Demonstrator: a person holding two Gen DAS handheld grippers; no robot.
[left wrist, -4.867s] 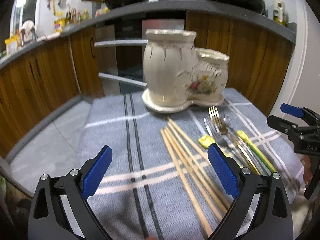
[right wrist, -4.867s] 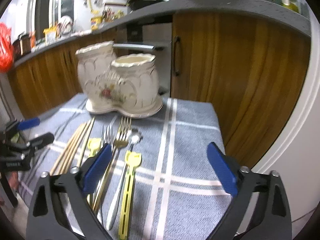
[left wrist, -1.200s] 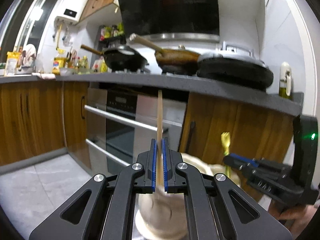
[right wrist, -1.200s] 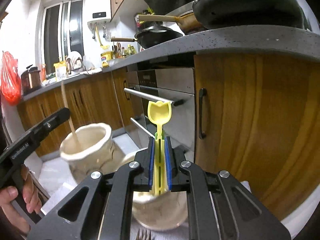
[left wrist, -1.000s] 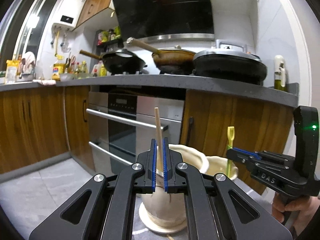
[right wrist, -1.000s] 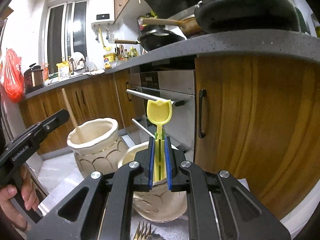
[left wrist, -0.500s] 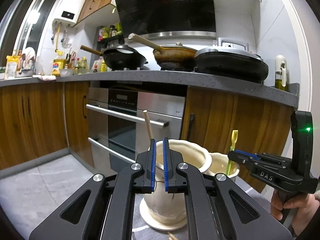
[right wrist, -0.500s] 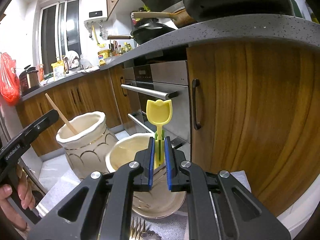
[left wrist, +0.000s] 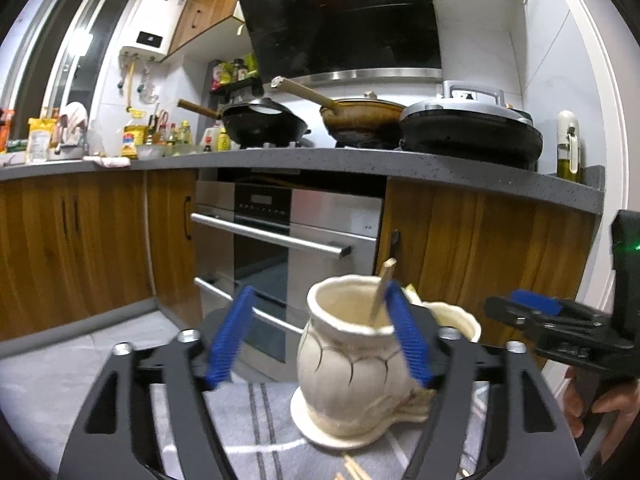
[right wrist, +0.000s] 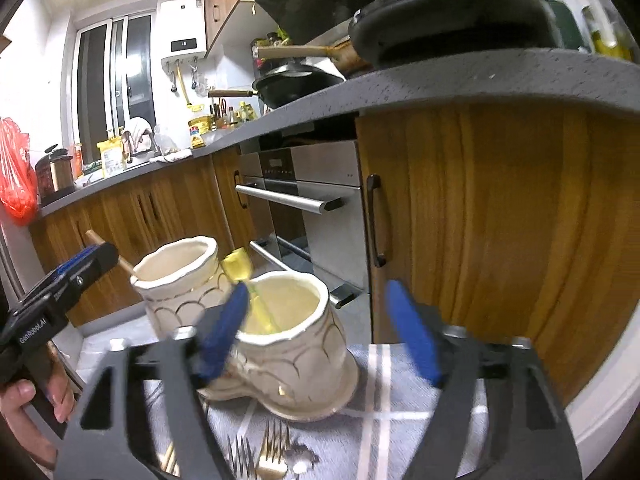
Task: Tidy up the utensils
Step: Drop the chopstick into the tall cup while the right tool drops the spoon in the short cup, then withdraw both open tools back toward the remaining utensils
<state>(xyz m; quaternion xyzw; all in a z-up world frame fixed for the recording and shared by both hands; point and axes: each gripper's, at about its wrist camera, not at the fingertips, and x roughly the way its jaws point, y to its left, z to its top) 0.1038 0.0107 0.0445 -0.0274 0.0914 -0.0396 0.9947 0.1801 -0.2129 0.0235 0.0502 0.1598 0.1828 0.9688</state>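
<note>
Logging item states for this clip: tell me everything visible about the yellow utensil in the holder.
The yellow utensil looks like plastic, with a tulip-shaped end on a slim yellow-green stem. It leans tilted inside the shorter compartment of the cream ceramic holder, end up and above the rim; its lower end is hidden. The right gripper stands open around it, apparently released.

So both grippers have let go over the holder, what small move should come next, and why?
Probably lower both open grippers, left gripper and right gripper, back toward the cloth: the chopstick and yellow utensil stand in the holder, while forks remain lying there.
</note>
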